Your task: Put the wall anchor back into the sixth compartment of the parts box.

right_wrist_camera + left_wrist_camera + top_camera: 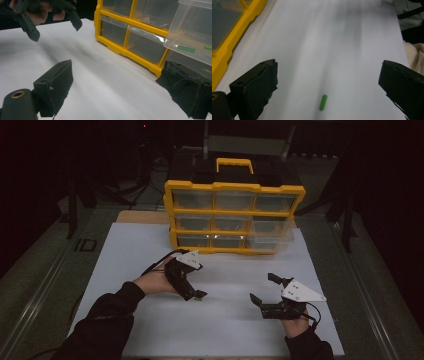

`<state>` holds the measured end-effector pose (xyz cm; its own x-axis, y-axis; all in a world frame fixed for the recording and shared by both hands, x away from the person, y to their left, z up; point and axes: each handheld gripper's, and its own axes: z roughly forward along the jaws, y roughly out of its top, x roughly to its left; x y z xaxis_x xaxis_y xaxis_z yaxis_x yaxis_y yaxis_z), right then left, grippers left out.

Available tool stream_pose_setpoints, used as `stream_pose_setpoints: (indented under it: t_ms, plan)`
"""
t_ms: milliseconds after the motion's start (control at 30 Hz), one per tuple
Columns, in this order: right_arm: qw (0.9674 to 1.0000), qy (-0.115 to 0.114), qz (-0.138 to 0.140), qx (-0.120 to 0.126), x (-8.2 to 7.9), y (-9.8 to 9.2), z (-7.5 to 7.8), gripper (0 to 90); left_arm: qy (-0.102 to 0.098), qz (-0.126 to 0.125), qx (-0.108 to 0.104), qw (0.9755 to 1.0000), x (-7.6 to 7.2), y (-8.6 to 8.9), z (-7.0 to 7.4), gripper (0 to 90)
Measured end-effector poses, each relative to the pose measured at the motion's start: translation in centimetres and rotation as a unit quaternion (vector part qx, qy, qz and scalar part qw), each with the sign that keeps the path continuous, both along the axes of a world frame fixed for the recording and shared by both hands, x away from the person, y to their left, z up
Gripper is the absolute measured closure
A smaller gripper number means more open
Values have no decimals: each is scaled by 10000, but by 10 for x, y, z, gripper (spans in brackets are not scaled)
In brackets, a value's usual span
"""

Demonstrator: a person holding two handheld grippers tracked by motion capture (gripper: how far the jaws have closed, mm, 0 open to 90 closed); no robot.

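On the white counter (220, 320), just under our left gripper (327, 82), lies a small green peg (323, 102); it rests flat on the bare surface between the two spread fingers (259, 82), touching neither. In the high view we see the same peg as a green speck (199, 298) at the lower tip of that gripper (192, 292), which our left hand (155, 281) holds tilted down toward the counter's middle. Its fingers stand wide apart and grip nothing. Our right gripper (264, 289) sits well apart to the right, low over the counter, its fingers (56, 82) likewise spread wide and empty. Beyond both stands a yellow organizer (234, 215) with a handle on top and three rows of clear drawers. One drawer (272, 234) at the right side is pulled out, and in the right gripper view we make out green pieces (186, 48) inside it through its clear wall (190, 30). That view also shows the left gripper (53, 27) farther off, hanging over the counter with its fingers open. Around the counter the room is dark.
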<state>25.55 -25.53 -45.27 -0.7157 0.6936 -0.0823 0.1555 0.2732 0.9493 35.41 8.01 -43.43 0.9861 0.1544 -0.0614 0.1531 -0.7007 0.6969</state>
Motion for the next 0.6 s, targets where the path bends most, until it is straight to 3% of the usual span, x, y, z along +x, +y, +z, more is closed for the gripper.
stream_pose_setpoints:
  t_ms: [333,600]
  plan:
    - [10000,-3,3,-24,0,1,-1,107,195,4,1,9998,-2,7,-30,51]
    - [10000,-8,17,-35,0,1,0,107,171,-109,139,9997,-2,9,-54,205]
